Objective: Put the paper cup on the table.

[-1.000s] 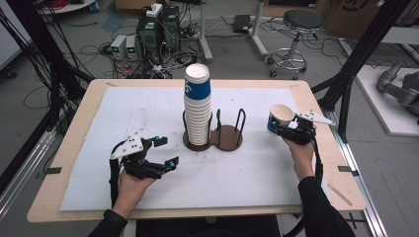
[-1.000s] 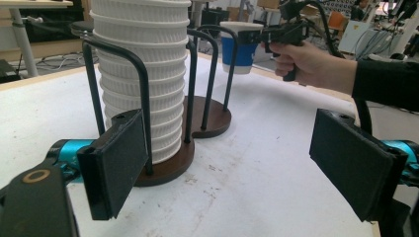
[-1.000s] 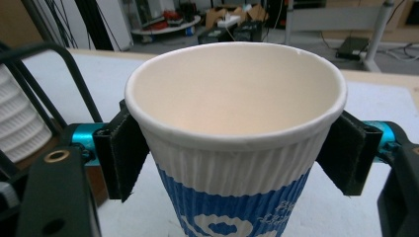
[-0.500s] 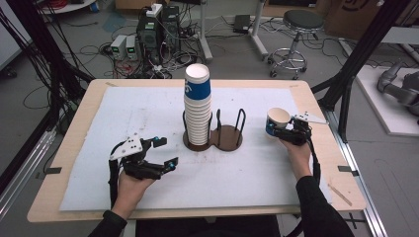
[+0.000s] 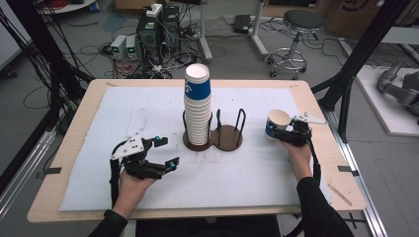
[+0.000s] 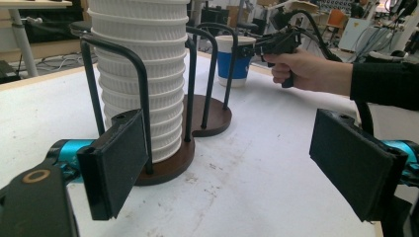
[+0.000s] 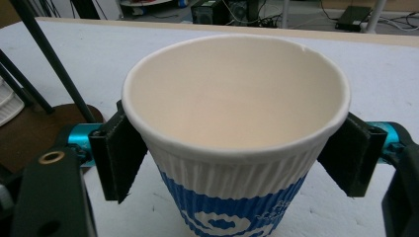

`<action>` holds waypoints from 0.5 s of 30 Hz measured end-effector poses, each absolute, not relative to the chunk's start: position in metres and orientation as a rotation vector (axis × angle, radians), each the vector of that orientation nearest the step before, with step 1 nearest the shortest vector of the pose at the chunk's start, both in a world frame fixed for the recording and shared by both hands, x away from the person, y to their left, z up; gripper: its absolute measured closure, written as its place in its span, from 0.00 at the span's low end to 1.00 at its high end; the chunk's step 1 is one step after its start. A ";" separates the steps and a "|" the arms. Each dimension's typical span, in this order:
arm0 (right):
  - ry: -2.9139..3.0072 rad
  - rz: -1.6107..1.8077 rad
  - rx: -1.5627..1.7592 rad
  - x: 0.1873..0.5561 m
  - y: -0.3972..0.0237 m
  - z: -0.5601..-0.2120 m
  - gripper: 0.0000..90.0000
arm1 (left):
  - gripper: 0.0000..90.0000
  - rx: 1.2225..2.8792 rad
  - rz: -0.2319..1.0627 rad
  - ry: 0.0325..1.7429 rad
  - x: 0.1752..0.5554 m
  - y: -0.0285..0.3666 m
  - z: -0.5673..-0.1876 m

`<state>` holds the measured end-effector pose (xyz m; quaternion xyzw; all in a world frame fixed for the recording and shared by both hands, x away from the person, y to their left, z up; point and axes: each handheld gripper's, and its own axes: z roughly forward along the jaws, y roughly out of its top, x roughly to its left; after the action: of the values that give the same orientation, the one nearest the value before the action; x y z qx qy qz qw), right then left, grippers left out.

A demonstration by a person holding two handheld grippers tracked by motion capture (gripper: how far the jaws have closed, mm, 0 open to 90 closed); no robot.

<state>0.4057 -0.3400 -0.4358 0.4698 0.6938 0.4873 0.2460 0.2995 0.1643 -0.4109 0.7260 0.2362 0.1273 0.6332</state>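
Note:
A tall stack of white ribbed paper cups (image 5: pixel 197 106), the top one blue-banded, stands in the left ring of a dark two-ring holder (image 5: pixel 230 137) at mid-table. The holder's right ring is empty. My right gripper (image 5: pixel 281 132) is shut on a single blue-and-white paper cup (image 5: pixel 276 123), held upright just right of the holder. In the right gripper view both pads press the ribbed wall of that cup (image 7: pixel 232 148). My left gripper (image 5: pixel 167 152) rests open at the front left, with nothing between its jaws. The stack (image 6: pixel 138 74) rises just ahead of it.
A white mat (image 5: pixel 123 113) covers the wooden table (image 5: pixel 89 94). A person's hands hold both grippers from the near edge. Cables, computer boxes and a stool (image 5: pixel 296 29) sit on the floor beyond the far edge.
My right gripper has carried the cup down and left towards the holder and turned it from tilted to upright. The left gripper has not moved.

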 end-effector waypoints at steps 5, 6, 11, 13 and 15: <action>1.898 1.303 1.272 0.402 -0.341 -0.436 0.22 | 0.16 1.670 0.285 0.531 0.302 0.160 -0.411; 1.896 1.297 1.268 0.401 -0.341 -0.436 0.22 | 0.16 1.670 0.282 0.532 0.302 0.160 -0.411; 1.898 1.294 1.272 0.399 -0.342 -0.436 0.21 | 0.16 1.676 0.278 0.523 0.304 0.156 -0.412; 1.900 1.290 1.264 0.398 -0.343 -0.436 0.21 | 0.16 1.678 0.274 0.521 0.305 0.155 -0.412; 1.902 1.292 1.267 0.398 -0.343 -0.436 0.21 | 0.16 1.680 0.271 0.518 0.305 0.154 -0.412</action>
<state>0.3981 -0.3427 -0.4356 0.4666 0.7004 0.4758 0.2556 0.3049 0.1544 -0.4118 0.7336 0.2262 0.1185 0.6298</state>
